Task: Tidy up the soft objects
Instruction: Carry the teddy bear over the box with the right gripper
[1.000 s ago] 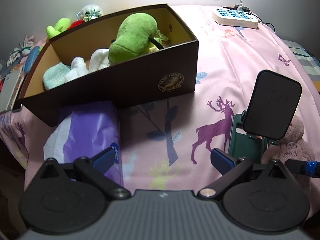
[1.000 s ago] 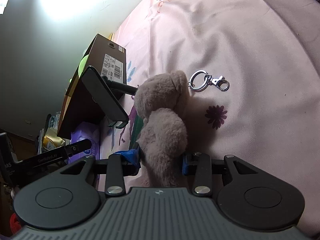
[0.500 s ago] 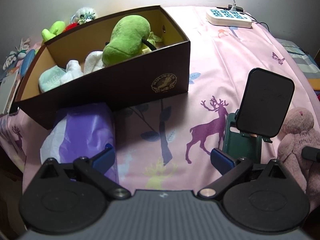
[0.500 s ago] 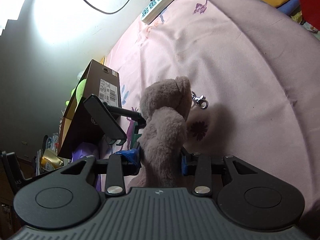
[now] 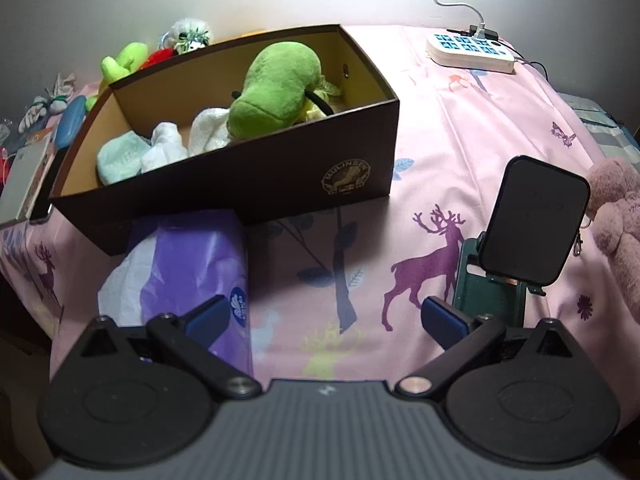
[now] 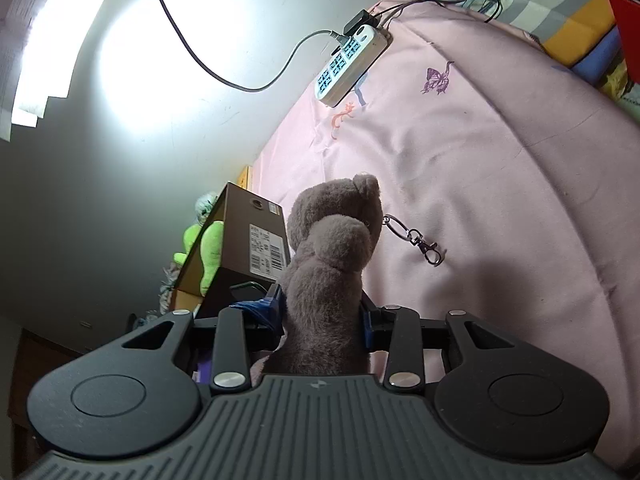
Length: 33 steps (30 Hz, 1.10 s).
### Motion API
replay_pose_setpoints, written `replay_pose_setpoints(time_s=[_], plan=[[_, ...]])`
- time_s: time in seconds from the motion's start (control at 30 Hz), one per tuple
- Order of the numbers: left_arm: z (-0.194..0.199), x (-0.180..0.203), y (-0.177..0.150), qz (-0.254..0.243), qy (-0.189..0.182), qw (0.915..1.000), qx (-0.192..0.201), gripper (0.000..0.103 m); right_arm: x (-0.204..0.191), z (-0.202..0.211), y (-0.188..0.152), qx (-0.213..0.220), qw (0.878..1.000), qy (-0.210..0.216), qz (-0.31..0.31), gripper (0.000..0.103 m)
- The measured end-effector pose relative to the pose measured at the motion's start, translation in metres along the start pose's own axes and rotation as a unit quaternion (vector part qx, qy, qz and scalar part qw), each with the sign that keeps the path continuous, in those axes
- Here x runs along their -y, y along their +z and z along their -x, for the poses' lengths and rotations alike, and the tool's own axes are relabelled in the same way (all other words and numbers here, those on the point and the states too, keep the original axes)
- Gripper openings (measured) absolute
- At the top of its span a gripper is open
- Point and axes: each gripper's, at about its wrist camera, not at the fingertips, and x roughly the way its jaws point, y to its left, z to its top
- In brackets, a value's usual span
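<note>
A dusty-pink teddy bear (image 6: 332,256) hangs clear of the pink sheet, and my right gripper (image 6: 322,316) is shut on its body. Its metal key ring and clasp (image 6: 416,236) dangle beside its head. In the left wrist view the same bear (image 5: 616,208) shows at the right edge. The open brown shoebox (image 5: 240,184) holds a green plush (image 5: 276,84) and white and pale-blue soft items (image 5: 168,148). My left gripper (image 5: 326,318) hovers open over the sheet in front of the box, with nothing between its fingers.
A black phone stand (image 5: 536,224) rises between the box and the bear. A purple tissue pack (image 5: 192,264) lies against the box front. A power strip (image 5: 470,52) with cables sits at the far edge. More soft toys (image 5: 124,62) lie behind the box.
The right gripper has risen and tilted up with the teddy bear, lifting it off the sheet; the key ring now hangs free. The left gripper has barely moved.
</note>
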Motion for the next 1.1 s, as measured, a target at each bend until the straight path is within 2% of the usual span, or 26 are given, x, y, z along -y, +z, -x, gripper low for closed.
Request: replay_pose_setpoints(time_s=[0.23,0.37,0.73,1.1], plan=[[0.005,-0.007,-0.003,0.013,0.01,0.9999,0.003,0.101,-0.003,-0.003,0.02,-0.002,0.993,0.083,-0.083,0.019],[0.008,-0.008,-0.005,0.015,0.016,0.9997,0.006,0.101,-0.018,-0.008,0.03,-0.007,0.987,0.126,-0.099,0.019],[0.023,-0.014,-0.015,0.024,0.022,0.9992,0.024,0.101,-0.077,-0.044,0.046,-0.051,0.977,0.199,-0.056,0.019],[0.046,-0.064,-0.016,0.069,0.015,0.9952,0.068,0.101,-0.156,-0.111,0.038,-0.111,0.968,0.227,-0.011,0.019]])
